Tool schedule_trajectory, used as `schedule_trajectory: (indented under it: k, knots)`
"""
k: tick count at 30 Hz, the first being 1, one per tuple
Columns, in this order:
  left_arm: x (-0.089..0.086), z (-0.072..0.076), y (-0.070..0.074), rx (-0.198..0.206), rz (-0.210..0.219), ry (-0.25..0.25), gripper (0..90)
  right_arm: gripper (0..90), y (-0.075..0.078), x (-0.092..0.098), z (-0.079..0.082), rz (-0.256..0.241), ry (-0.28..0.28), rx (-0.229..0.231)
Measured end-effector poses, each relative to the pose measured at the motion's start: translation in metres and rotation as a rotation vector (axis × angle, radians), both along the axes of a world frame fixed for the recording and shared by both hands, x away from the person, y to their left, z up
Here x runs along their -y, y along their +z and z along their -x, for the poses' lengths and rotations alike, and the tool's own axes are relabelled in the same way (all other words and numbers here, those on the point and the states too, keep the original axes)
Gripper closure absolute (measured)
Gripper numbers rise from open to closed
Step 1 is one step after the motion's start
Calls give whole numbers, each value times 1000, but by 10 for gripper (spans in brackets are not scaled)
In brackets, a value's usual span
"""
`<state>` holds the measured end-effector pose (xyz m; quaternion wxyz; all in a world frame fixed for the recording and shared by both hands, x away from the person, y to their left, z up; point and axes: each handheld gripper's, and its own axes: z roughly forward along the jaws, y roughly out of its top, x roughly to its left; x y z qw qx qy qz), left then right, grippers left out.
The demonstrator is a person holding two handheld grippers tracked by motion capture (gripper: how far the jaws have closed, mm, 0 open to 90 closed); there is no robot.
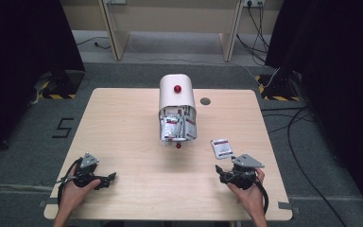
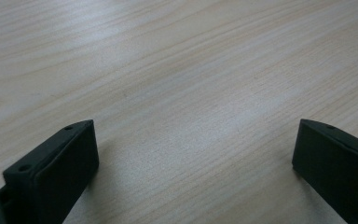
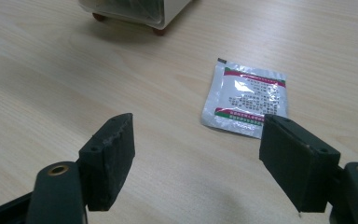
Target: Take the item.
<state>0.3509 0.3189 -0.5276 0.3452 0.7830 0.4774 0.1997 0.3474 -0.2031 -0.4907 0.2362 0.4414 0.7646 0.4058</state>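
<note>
A: Where does the small silver foil sachet with red and green bands [image 3: 245,97] lie against your right gripper [image 3: 205,154]?

B: Look along your own jaws in the right gripper view: the sachet lies flat on the pale wooden table [image 3: 74,88], just ahead of the jaws and off toward the one on that view's right, whose tip overlaps the sachet's near edge in the picture. Whether they touch, you cannot tell. Your jaws stand wide apart and have hold of nothing.

A: And from above?

B: In the high view your right gripper [image 1: 224,171] sits near the table's front edge, and the sachet [image 1: 220,148] lies just beyond it, apart from the white round-topped dispenser box with a red knob [image 1: 176,97], which stands mid-table with more sachets packed behind its clear front.

A: The left side?

B: Your left gripper [image 2: 193,154] is spread wide over bare wood, gripping nothing. From above it [image 1: 108,178] rests near the front left, well apart from the sachet.
</note>
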Motion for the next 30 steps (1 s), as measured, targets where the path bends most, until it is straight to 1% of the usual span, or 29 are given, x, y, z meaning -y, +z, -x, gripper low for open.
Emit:
schedule_trajectory:
  k: [6, 8, 13, 16, 23, 27, 29, 30]
  knots:
    - [0, 0, 0, 0, 0, 0, 0, 273, -9, 3, 7, -3, 0, -26]
    - [0, 0, 0, 0, 0, 0, 0, 273, -12, 5, 9, 1, -1, -28]
    - [0, 0, 0, 0, 0, 0, 0, 270, -15, 10, 17, -7, -9, -35]
    - [0, 0, 0, 0, 0, 0, 0, 264, -16, 13, 21, -23, -11, -38]
    - [0, 0, 0, 0, 0, 0, 0, 201, -21, 15, 28, -35, -30, -63]
    - [0, 0, 0, 0, 0, 0, 0, 179, -24, 18, 30, -28, -37, -67]
    - [0, 0, 0, 0, 0, 0, 0, 178, -24, 19, 32, -36, -44, -71]
    - [0, 0, 0, 0, 0, 0, 0, 178, -24, 20, 32, -34, -41, -65]
